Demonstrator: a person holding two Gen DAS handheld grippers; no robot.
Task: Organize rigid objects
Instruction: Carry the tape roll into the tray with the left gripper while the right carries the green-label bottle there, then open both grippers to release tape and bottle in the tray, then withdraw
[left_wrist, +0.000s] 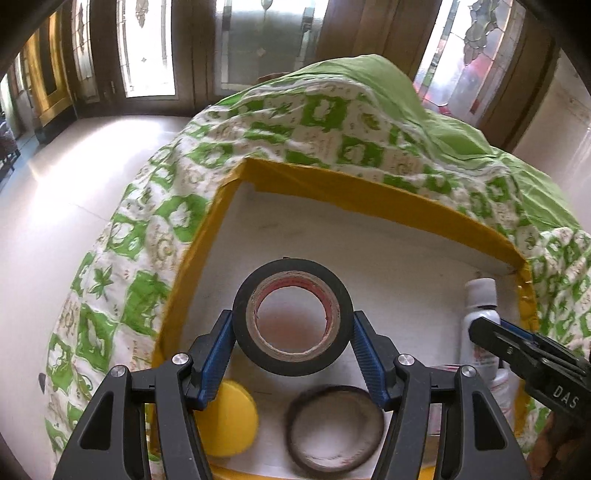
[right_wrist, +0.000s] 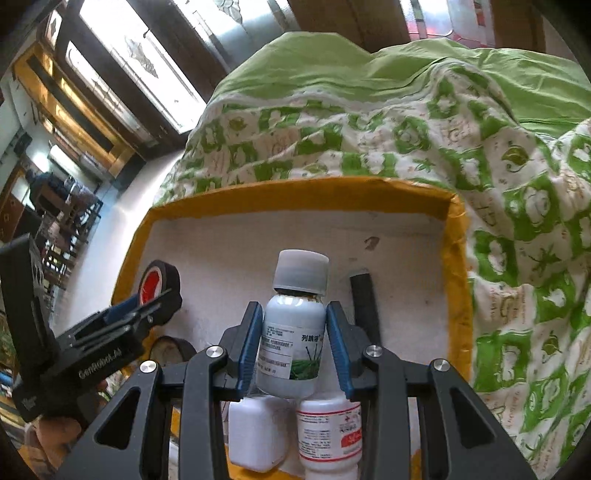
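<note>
A: What does your left claw have?

B: Your left claw is squeezing a black tape roll. A blue pad presses on each side of the roll. You hold it up over the white floor of the yellow-edged box.

A: What lies under it?

B: Near you, in the box, there is a yellow round lid and a thin dark ring. The ring looks blurry.

A: And your right claw?

B: It is closed on a grey bottle with a grey cap. The pads grip the bottle at its sides. It stands up straight, over the box too.

A: What is below the bottle?

B: Close to you there is a white jar and a white bottle with a red label, side by side. Farther back, a black stick lies by the right wall.

A: And past the box?

B: The box sits on a green and white quilt. Behind that are the pale floor and tall windows.
</note>
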